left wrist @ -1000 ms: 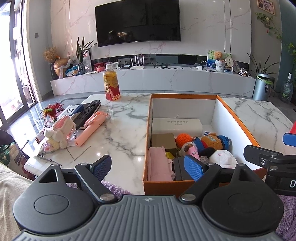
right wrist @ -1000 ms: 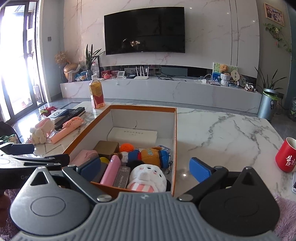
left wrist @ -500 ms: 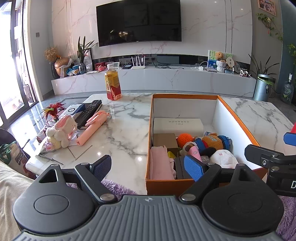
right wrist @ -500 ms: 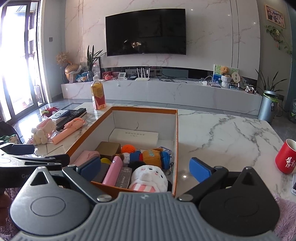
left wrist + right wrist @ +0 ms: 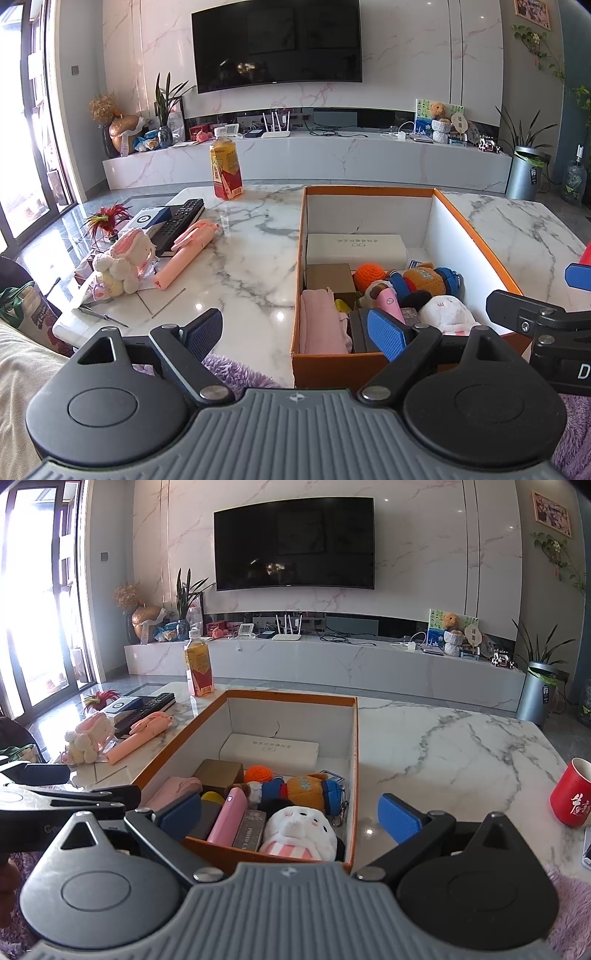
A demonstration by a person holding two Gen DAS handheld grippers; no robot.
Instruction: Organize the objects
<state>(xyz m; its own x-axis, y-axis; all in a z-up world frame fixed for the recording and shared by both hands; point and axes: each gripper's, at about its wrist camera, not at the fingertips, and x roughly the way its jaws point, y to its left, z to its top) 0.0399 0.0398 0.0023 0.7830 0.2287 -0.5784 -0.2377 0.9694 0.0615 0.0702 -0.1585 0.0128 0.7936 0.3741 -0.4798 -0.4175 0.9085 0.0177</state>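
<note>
Both grippers are hovering wide open and empty at the near edge of a marble table (image 5: 258,258): the left gripper (image 5: 295,334) is sitting just left of an orange box (image 5: 476,236) packed with toys, while the right gripper (image 5: 290,818) is straddling the box's near right corner; a pink plush bunny (image 5: 123,264) is lying ahead-left of the left gripper

Both fisheye views sit low at the near edge of the marble counter (image 5: 251,258), looking forward over their own jaws toward the wall-mounted television (image 5: 277,40). The left wrist view has the orange box (image 5: 476,236) to its right; the right wrist view looks straight into it (image 5: 356,760) from close by. Both share box, counter and television wall.
</note>
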